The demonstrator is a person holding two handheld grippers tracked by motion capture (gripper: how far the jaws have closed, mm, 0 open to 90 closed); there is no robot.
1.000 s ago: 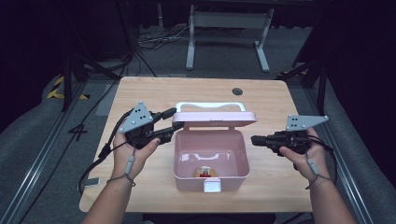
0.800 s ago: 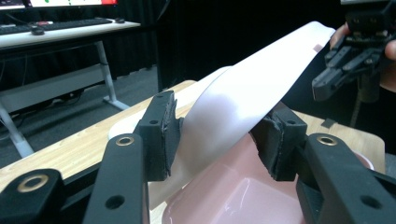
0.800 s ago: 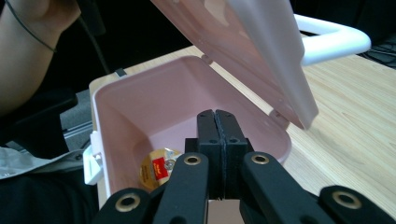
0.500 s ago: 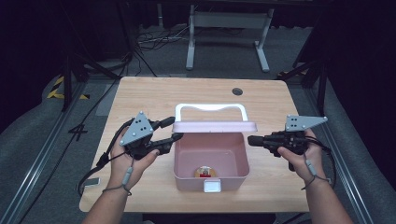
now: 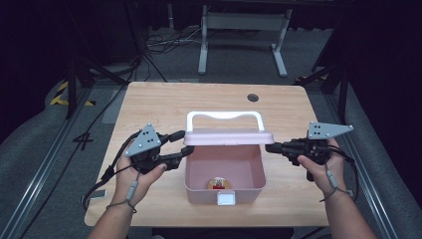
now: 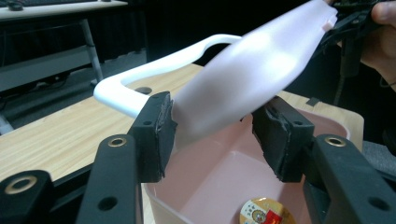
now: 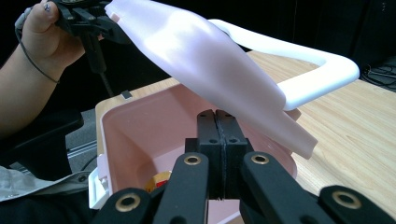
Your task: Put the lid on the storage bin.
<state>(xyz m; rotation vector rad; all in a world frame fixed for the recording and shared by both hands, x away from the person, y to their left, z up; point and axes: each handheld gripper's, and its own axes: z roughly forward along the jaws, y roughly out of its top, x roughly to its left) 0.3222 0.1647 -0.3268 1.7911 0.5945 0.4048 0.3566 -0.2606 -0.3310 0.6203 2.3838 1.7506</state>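
The pink box (image 5: 225,169) sits mid-worktop (image 5: 164,102), its lid (image 5: 228,136) raised upright at the far edge; the left gripper (image 5: 183,144) straddles the lid's left end, jaws just opening, pads off it; the right gripper (image 5: 269,148), jaws clenched, empty, touches the lid's right end.

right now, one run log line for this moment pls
left gripper: jaws just opening, astride lid edge | right gripper: shut at lid's other end | lid: raised | pink box: open
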